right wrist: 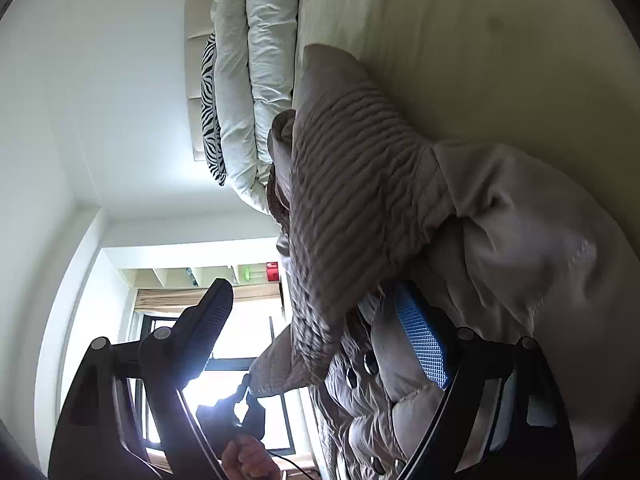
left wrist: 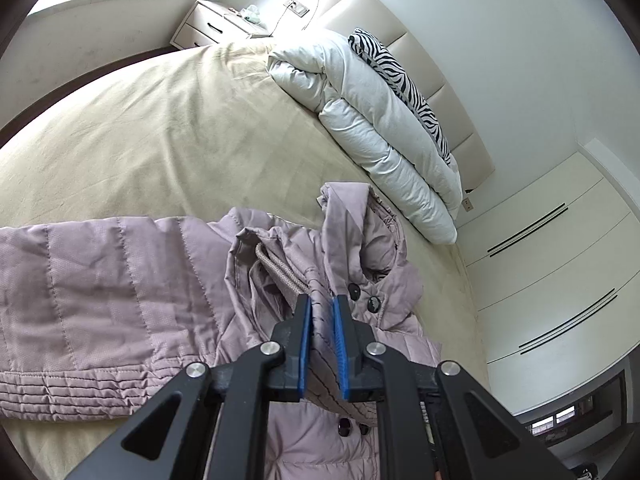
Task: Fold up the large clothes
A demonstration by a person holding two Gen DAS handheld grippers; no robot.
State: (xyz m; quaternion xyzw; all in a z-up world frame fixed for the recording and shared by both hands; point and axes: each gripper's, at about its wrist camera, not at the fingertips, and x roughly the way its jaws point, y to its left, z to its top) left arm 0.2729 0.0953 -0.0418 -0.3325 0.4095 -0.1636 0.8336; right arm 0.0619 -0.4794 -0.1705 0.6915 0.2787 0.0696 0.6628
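We found the mauve padded jacket (left wrist: pixel 120 280) lying on the beige bed (left wrist: pixel 160 128), with its hood at 1 o'clock. The left gripper (left wrist: pixel 322 316) pinched a ribbed fold near the collar. The right gripper (right wrist: pixel 320 320) stood wide, gripping nothing. We judged the fold needed a level carry, with the right jaws taking the hem.

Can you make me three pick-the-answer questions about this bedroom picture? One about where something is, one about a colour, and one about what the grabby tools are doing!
1. Where does the zebra pillow sit?
A. on the floor
B. between the folded duvet and the headboard
C. on the nightstand

2. What colour is the coat?
A. dusty pink-mauve
B. green
C. black

3. What is the left tool doing?
A. hanging wide open
B. pinching coat fabric
C. holding the pillow

Answers: 1 B, it leans against the headboard behind the duvet. 2 A, its quilted fabric shows mauve. 3 B, its blue pads squeeze a coat fold; the right tool is open.
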